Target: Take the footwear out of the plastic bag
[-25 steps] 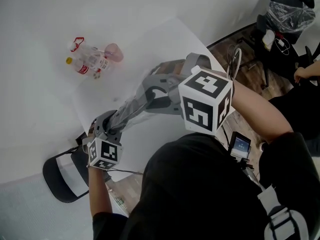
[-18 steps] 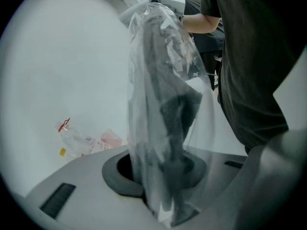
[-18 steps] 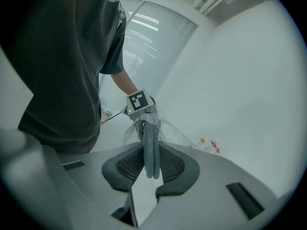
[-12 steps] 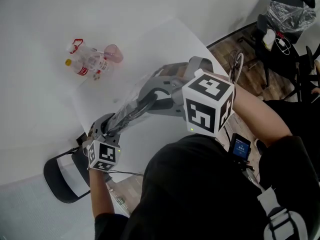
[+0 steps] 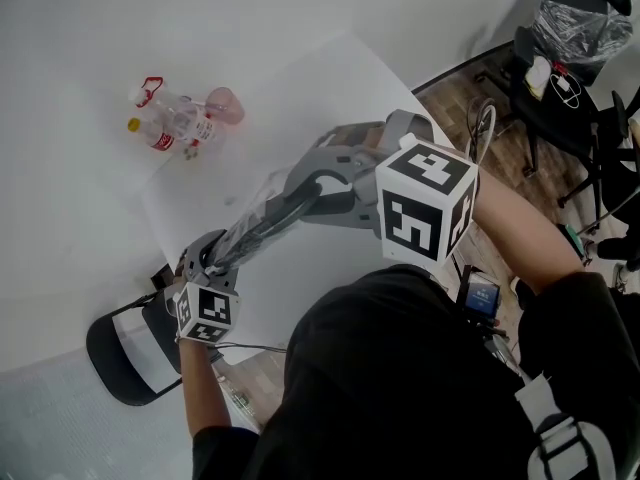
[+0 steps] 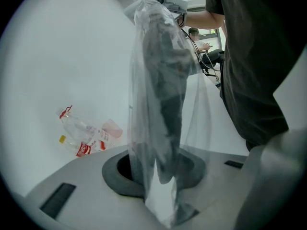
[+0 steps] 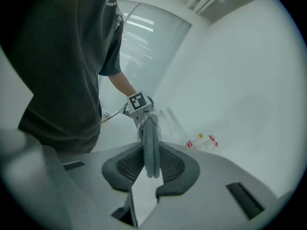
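Observation:
A clear plastic bag (image 5: 252, 216) stretches over the white table between my two grippers, with dark grey footwear (image 5: 305, 190) inside it. My left gripper (image 5: 214, 254) at the lower left is shut on the bag's closed end. In the left gripper view the bag (image 6: 139, 128) runs up from the left gripper (image 6: 160, 178), the footwear (image 6: 165, 90) showing through it. My right gripper (image 5: 335, 193), partly hidden under its marker cube, is shut on the footwear's near end. The right gripper view shows the right gripper (image 7: 151, 164) pinching the thin grey footwear (image 7: 149, 143) edge-on.
Empty plastic bottles and a pink cup (image 5: 182, 120) lie at the table's far left, also seen as bottles (image 6: 88, 138). A black chair (image 5: 128, 353) stands below the table's (image 5: 330, 78) near edge. More chairs and a bag (image 5: 575, 28) fill the top right.
The left gripper has drifted slightly down and outward with the bag's end. The right gripper's cube has shifted a little to the right. Both grips are unchanged.

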